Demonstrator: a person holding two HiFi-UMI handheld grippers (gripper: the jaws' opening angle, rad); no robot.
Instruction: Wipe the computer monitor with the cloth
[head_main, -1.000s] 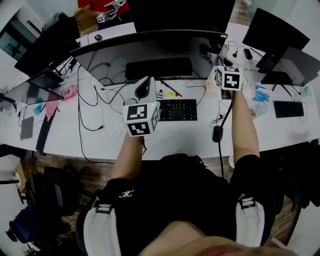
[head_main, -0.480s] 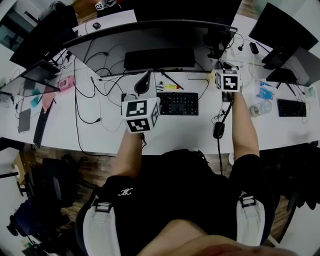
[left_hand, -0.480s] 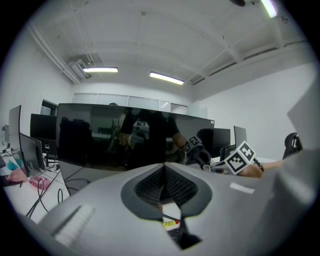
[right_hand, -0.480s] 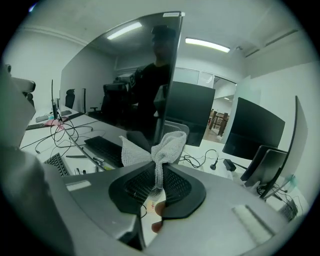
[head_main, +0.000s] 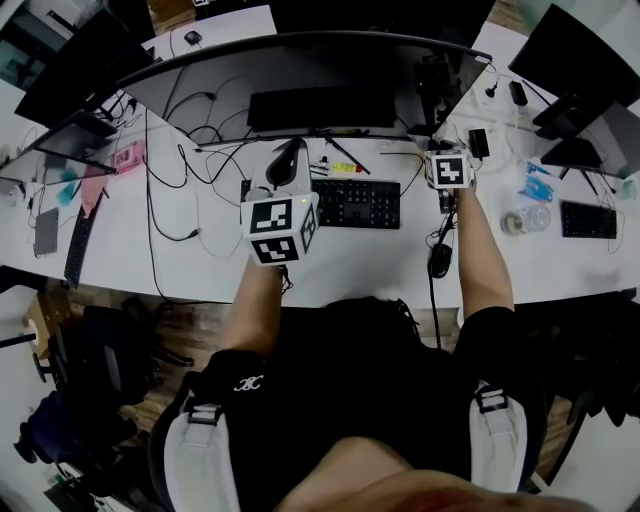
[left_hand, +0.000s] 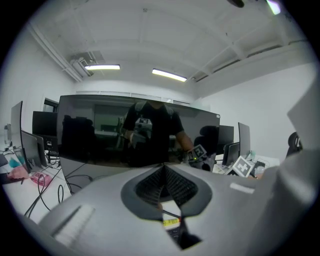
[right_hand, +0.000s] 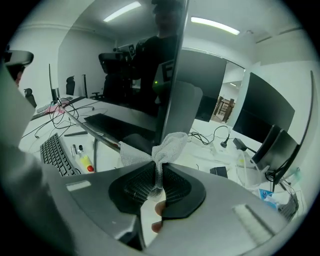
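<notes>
While right hand-held gripper (right_hand: 159, 172) pinches cloth (right_hand: 169, 144) beside monitor (right_hand: 157, 65), left hand-held gripper (left_hand: 165, 174) hangs closed near keyboard (head_main: 357, 205).

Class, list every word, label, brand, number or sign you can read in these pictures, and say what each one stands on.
No text can be read here.
Marker cube on the left gripper: black-and-white squares, no letters.
Marker cube on the right gripper: the same.
Keyboard: key legends too small to read.
Shorts: small white emblem, too small to read.
Cloth: no print.
</notes>
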